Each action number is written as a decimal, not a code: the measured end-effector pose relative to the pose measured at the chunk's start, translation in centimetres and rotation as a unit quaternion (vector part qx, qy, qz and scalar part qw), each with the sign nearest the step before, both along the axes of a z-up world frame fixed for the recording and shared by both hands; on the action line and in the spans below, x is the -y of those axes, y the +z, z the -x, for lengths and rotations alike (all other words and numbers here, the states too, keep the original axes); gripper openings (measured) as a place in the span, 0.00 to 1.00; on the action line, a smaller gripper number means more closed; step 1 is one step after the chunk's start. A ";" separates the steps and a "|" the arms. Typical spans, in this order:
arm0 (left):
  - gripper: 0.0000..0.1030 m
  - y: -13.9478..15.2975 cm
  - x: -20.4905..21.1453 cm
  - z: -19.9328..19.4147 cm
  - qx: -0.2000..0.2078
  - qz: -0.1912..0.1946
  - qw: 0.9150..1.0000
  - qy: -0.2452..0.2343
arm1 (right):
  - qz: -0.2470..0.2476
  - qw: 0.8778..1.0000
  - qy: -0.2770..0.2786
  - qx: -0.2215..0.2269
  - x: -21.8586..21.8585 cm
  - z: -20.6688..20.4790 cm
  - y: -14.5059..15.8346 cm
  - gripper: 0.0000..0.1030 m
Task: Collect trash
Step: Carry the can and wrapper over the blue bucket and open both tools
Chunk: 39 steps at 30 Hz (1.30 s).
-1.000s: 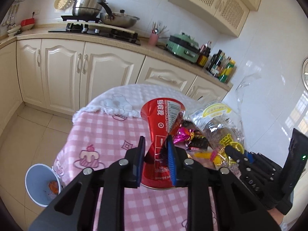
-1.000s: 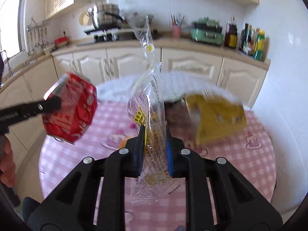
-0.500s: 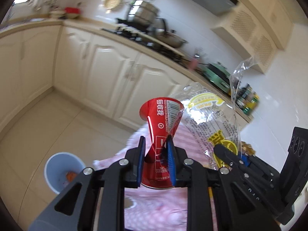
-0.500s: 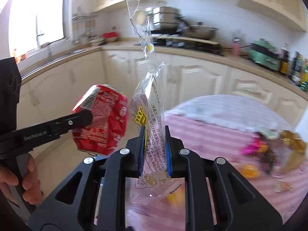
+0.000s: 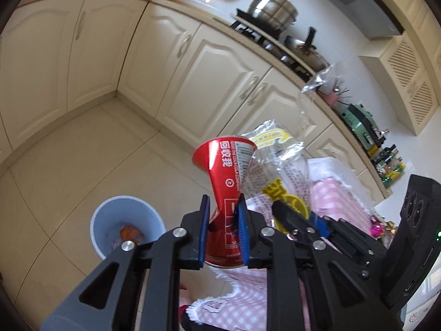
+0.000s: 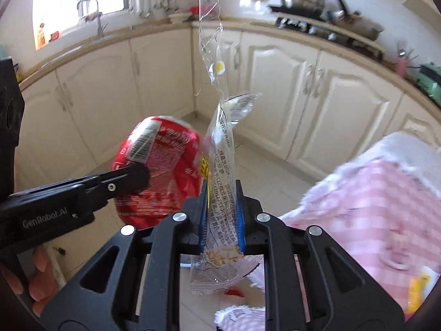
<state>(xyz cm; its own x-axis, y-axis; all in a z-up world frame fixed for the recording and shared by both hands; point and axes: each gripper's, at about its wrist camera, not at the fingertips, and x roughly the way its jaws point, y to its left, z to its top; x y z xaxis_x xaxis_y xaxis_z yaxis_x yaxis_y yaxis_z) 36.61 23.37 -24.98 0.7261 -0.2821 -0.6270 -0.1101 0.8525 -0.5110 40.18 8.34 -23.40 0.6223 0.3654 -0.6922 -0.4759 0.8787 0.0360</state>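
My left gripper [image 5: 222,230] is shut on a crushed red soda can [image 5: 227,176], held in the air past the table edge. The can also shows in the right wrist view [image 6: 162,165]. My right gripper [image 6: 222,218] is shut on a clear plastic wrapper [image 6: 222,165] with yellow print, standing upright just right of the can; it also shows in the left wrist view [image 5: 278,160]. A light blue trash bin [image 5: 125,223] stands on the floor below and left of the can, with some orange trash inside.
The pink checked tablecloth of the table [image 6: 372,201] is at the right, with more wrappers [image 5: 376,227] on it. Cream cabinets [image 5: 193,63] and a counter with pots [image 5: 273,11] run behind. Beige tiled floor [image 5: 69,160] lies around the bin.
Both grippers have swung left, away from the table and over the floor, carrying the can and the wrapper. The bin is now nearer and just below the left gripper.
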 end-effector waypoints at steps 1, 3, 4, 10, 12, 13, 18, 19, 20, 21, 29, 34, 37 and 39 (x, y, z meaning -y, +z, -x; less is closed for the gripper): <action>0.17 -0.9 -0.6 -0.4 -0.008 0.002 1.000 0.004 | 0.001 1.000 0.002 -0.015 -0.6 -0.7 -1.2 0.16; 0.17 -3.1 -2.0 -1.3 -0.028 0.007 0.999 0.015 | -0.003 0.999 0.006 -0.047 -1.6 -1.7 -3.7 0.16; 0.17 -3.9 -2.5 -1.5 -0.035 0.008 0.999 0.019 | -0.008 0.998 0.009 -0.066 -2.1 -2.3 -5.2 0.16; 0.17 -12.0 -6.4 -4.4 -0.105 0.013 0.993 0.044 | -0.004 0.981 0.012 -0.194 -5.9 -7.1 -16.3 0.17; 0.17 -14.3 -7.3 -5.3 -0.124 0.010 0.991 0.050 | -0.001 0.973 0.009 -0.229 -7.0 -8.4 -20.0 0.17; 0.16 -16.0 -7.9 -6.0 -0.138 0.010 0.989 0.055 | -0.002 0.970 0.006 -0.242 -7.4 -8.9 -21.5 0.17; 0.17 -21.7 -9.1 -8.3 -0.186 0.006 0.981 0.061 | 0.012 0.959 -0.003 -0.283 -9.1 -10.9 -27.2 0.17; 0.18 -22.7 -9.4 -8.5 -0.193 0.010 0.979 0.067 | 0.017 0.958 -0.007 -0.286 -9.3 -11.2 -28.0 0.17; 0.20 -23.7 -9.6 -8.7 -0.196 0.019 0.978 0.071 | 0.021 0.958 -0.009 -0.287 -9.5 -11.3 -28.5 0.17; 0.28 -24.1 -9.7 -8.6 -0.197 0.026 0.977 0.073 | 0.021 0.956 -0.009 -0.292 -9.7 -11.4 -28.9 0.17; 0.45 -26.6 -9.6 -8.5 -0.219 0.022 0.971 0.090 | 0.020 0.954 -0.012 -0.299 -11.0 -11.0 -30.2 0.19; 0.46 -26.2 -10.5 -7.8 -0.225 0.024 0.969 0.098 | 0.016 0.957 -0.014 -0.289 -10.8 -11.0 -29.1 0.20; 0.46 -25.4 -10.8 -7.3 -0.220 0.026 0.970 0.103 | 0.013 0.961 -0.013 -0.277 -10.7 -10.6 -28.5 0.23; 0.48 -24.8 -10.9 -6.8 -0.214 0.025 0.971 0.105 | 0.012 0.963 -0.013 -0.270 -10.7 -10.5 -27.5 0.32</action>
<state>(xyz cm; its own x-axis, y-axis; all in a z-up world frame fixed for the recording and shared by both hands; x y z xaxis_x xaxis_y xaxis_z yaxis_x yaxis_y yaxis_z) 43.41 34.28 -49.74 0.4468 -0.1939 -0.8734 -0.4901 0.7636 -0.4203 50.69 19.00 -50.92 0.1787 0.3342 -0.9254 -0.3719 0.8937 0.2509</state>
